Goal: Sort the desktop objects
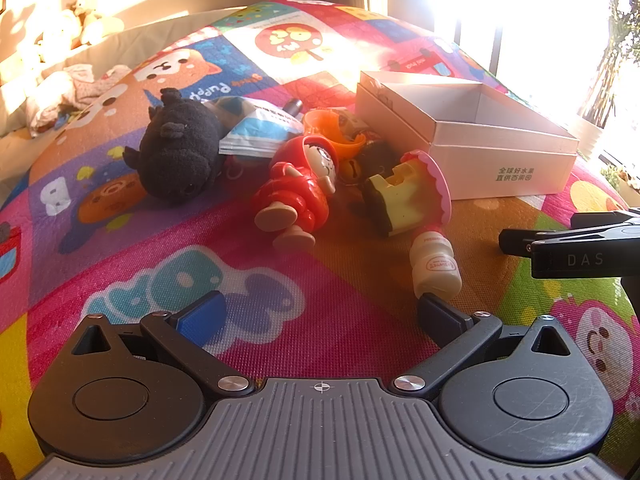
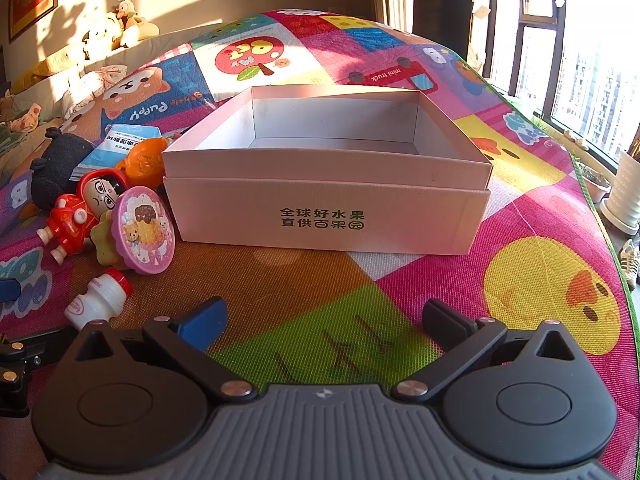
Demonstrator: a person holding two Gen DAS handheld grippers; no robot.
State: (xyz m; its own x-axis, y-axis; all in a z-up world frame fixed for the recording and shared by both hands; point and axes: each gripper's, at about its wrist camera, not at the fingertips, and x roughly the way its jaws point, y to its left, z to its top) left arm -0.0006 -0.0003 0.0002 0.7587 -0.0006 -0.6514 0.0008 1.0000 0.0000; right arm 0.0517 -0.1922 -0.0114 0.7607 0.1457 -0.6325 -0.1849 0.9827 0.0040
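Note:
A pile of toys lies on a colourful play mat left of an open, empty white box (image 1: 500,160) (image 2: 328,216). The pile holds a black plush (image 1: 176,152) (image 2: 56,168), a red doll (image 1: 300,188) (image 2: 84,212), a pink-topped cake toy (image 1: 408,192) (image 2: 140,236), an orange toy (image 1: 332,128) (image 2: 144,164), a blue-white packet (image 1: 260,128) (image 2: 116,144) and a small white bottle (image 1: 434,264) (image 2: 98,300). My left gripper (image 1: 320,312) is open and empty, its right finger close to the bottle. My right gripper (image 2: 324,320) is open and empty in front of the box.
The mat (image 2: 400,312) covers a raised surface. A sofa with plush toys (image 2: 112,28) stands at the back left. Windows and plant pots (image 2: 624,196) are on the right. The right gripper's body (image 1: 576,248) shows at the right edge of the left wrist view.

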